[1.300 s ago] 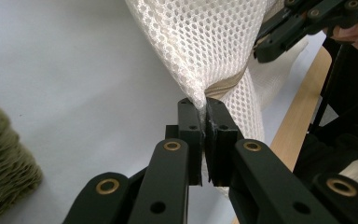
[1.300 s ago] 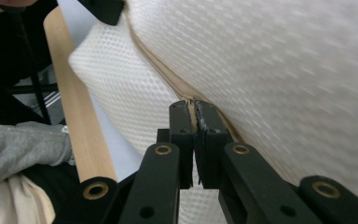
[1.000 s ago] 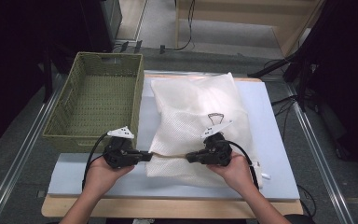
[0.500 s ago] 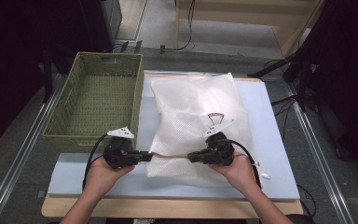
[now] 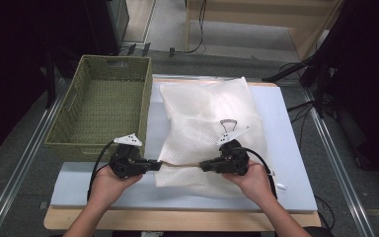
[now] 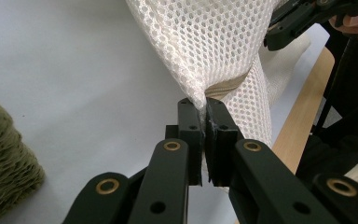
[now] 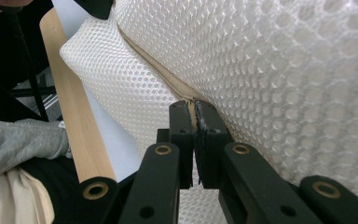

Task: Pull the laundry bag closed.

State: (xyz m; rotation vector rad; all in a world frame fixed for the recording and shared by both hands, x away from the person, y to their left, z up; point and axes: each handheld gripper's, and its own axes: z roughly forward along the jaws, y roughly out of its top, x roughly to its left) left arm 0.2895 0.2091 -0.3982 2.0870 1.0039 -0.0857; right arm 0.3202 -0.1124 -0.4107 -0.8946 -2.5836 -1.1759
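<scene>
Left gripper [image 5: 154, 164], held low near the table's front edge, has its jaws pressed together on a pinch of white mesh at the near-left corner of the laundry bag [image 5: 212, 123]; the left gripper view shows the net gathered into the jaw tips [image 6: 204, 105] beside the tan zipper strip [image 6: 228, 86]. Count: two grippers, one mesh bag, one woven green basket [image 5: 103, 111], one pale blue mat [image 5: 286, 128] on the wooden table [image 5: 177, 219]. Basket sits at the left on the mat, just beside the bag's left side. Bag lies flat at the middle of the mat, its near edge lifted a little between the two grippers, with the zipper strip [image 5: 180, 164] running taut from one to the other. Right gripper [image 5: 203, 166] faces the left one across that strip, jaws closed on the zipper edge; in the right gripper view the tips [image 7: 196, 109] clamp where the tan strip [image 7: 158, 70] meets the mesh. Hands: left hand [image 5: 109, 180] and right hand [image 5: 254, 180] both come in from the bottom, forearms angled inward, palms cupping the gripper bodies, grippers pointing at each other roughly level. A black cable loops from each gripper.
</scene>
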